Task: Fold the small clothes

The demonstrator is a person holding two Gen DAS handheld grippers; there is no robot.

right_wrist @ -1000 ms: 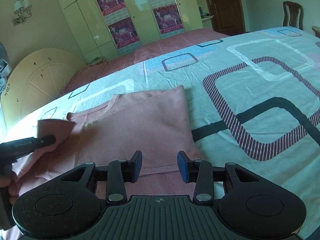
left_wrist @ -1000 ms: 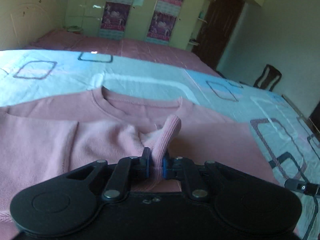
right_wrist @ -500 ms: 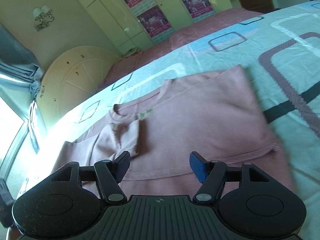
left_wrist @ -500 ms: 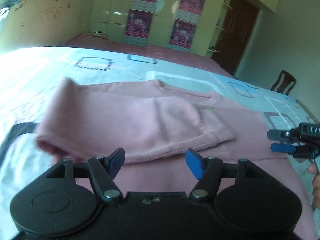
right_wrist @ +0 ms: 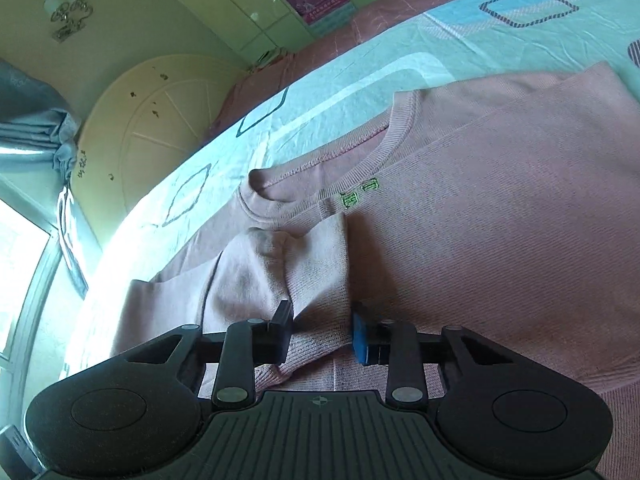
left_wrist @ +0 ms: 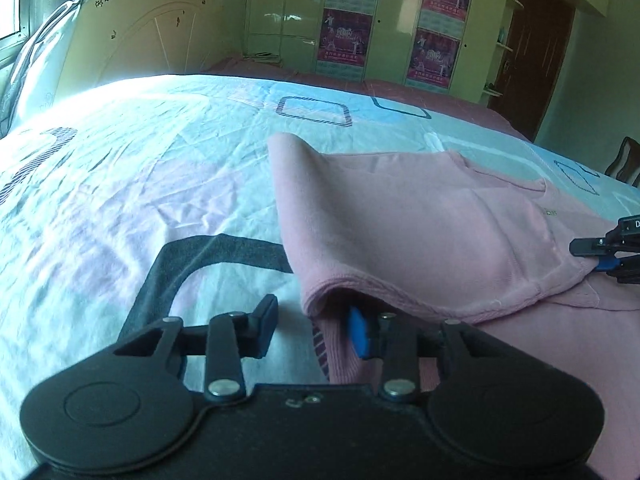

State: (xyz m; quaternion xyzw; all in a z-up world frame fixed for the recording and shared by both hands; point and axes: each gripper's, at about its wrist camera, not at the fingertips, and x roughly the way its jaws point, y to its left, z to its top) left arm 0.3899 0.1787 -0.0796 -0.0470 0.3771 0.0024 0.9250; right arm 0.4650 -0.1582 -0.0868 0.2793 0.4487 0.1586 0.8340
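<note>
A pink sweater [left_wrist: 420, 220] lies flat on the patterned bed sheet [left_wrist: 140, 184], one side folded over its body. My left gripper [left_wrist: 312, 334] is at the near corner of that fold. Its blue pad sits under the upper layer, its black finger rests on the sheet, and the jaws are closing around the fabric edge. In the right wrist view the sweater [right_wrist: 500, 220] shows its collar [right_wrist: 320, 196] and a sleeve cuff [right_wrist: 316, 272] laid over the chest. My right gripper [right_wrist: 322, 336] straddles that cuff with jaws closing, not pinching it. The right gripper [left_wrist: 600, 254] also shows at the left view's right edge.
A cream headboard [left_wrist: 152, 32] stands at the bed's far left, with pale wardrobes [left_wrist: 288, 16] bearing posters behind it. A brown door [left_wrist: 536, 52] and a wooden chair [left_wrist: 624, 164] are at the far right. A grey curtain [right_wrist: 28, 128] hangs by the bright window.
My left gripper let go of the raised sleeve cuff, opened wide and swung left to the fold's corner. My right gripper moved left from the sweater's side to the laid-down cuff. Both jaws have narrowed.
</note>
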